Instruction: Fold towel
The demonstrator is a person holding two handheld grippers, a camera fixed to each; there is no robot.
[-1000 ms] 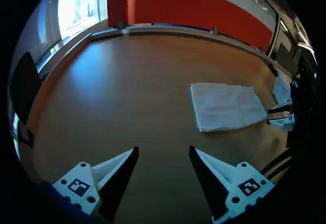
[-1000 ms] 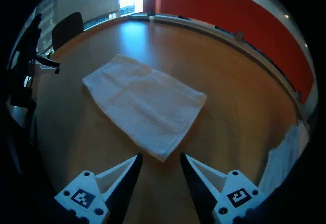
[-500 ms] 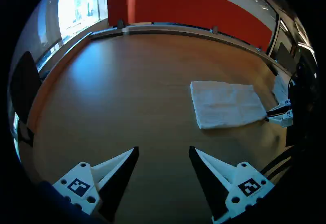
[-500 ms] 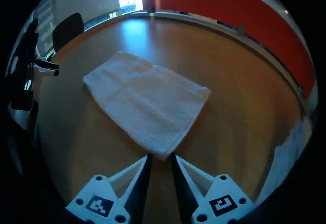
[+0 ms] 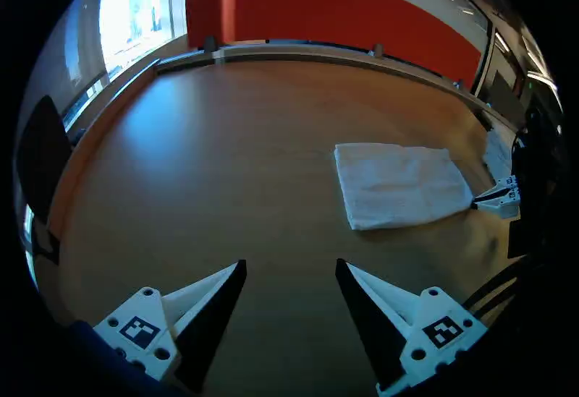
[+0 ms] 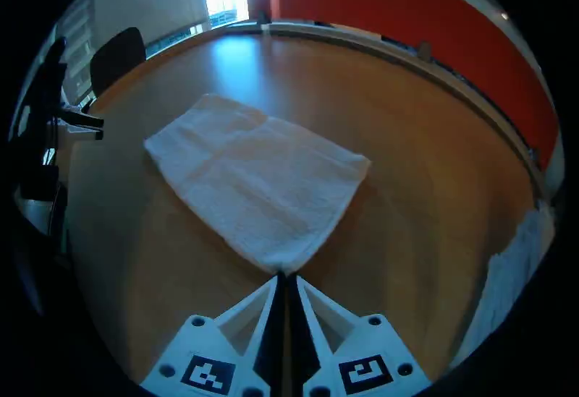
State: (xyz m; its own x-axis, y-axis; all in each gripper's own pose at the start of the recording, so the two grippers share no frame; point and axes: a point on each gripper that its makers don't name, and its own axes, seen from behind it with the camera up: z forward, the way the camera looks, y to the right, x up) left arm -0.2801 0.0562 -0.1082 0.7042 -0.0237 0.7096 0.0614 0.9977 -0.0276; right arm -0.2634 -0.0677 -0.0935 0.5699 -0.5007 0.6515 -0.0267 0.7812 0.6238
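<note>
Noted white textured cloth towel (image 5: 398,184), orange-brown glossy wooden table (image 5: 217,165), red flat wall panel (image 5: 326,14). Found white plastic left gripper (image 5: 290,262) black inside, with black-and-white square markers (image 5: 140,330).

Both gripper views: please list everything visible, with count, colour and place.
towel: one, white, folded, flat on the table
cloth pile: one, white, at the table's edge, right of the towel in the right gripper view
table: one, brown wood
partition: one, red, along the table's far edge
chair: one, black, beyond the table's far left edge
window: one, bright, behind the table
left tool: one, white and black, open above bare table
right tool: one, white and black, shut on the towel's near corner
</note>
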